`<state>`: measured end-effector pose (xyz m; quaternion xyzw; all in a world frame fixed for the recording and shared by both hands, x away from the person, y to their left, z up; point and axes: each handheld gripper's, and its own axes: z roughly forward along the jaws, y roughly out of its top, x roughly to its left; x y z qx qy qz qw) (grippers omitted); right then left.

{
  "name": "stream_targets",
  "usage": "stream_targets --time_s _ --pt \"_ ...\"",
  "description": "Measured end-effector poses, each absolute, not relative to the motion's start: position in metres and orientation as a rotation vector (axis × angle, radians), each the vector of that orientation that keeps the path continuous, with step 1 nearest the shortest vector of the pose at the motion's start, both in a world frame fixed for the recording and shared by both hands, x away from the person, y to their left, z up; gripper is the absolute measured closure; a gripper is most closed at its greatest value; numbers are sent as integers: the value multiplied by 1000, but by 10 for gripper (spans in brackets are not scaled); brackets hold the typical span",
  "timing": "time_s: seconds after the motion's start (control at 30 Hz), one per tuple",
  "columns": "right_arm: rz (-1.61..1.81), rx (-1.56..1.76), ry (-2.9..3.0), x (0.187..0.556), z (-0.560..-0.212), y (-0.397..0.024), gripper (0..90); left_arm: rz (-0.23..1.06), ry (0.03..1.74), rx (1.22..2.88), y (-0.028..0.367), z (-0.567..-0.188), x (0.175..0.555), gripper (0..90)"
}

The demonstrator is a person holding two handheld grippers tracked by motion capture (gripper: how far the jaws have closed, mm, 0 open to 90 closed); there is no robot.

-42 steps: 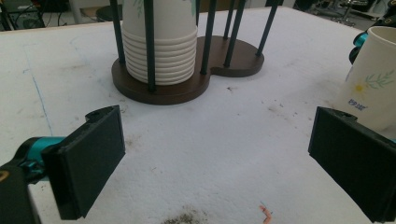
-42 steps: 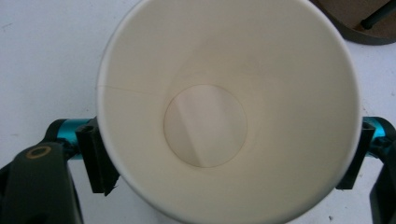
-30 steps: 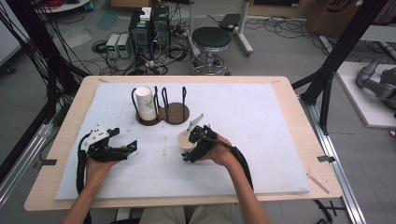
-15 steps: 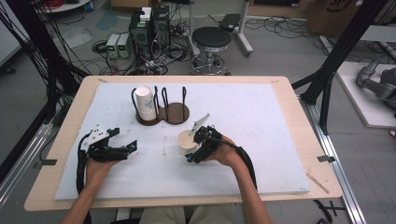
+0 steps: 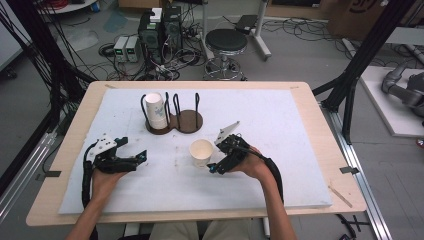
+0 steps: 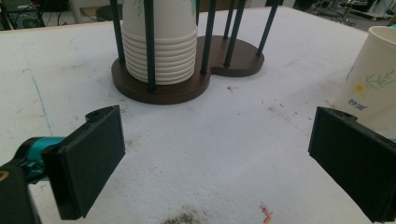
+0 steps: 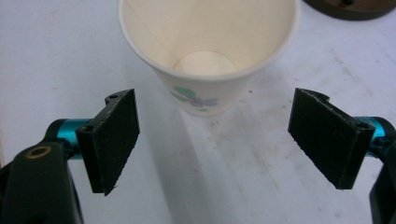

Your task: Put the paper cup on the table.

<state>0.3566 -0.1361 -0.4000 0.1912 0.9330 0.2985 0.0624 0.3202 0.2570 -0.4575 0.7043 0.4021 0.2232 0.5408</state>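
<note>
A paper cup stands upright on the white mat, just ahead of the right gripper, whose jaws are spread apart. The left gripper, also spread wide, rests apart from it. Behind, a cup stack sits in a wooden rack.

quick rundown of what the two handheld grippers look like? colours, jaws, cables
Both are black. The left gripper and right gripper each carry a light grey three-cornered plate on top and trail a black cable back along the forearm. Jaws are flat, rectangular black pads on teal-blue metal stubs; a brass-coloured ring sits on the right gripper's body. Forearms are bare, no sleeves.
</note>
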Motion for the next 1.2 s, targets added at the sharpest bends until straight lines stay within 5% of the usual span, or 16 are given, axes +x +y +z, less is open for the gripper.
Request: stream_targets --time_s 1.2 --pt "1176 806 2480 346 -413 -219 169 532 957 1673 257 -458 320 38"
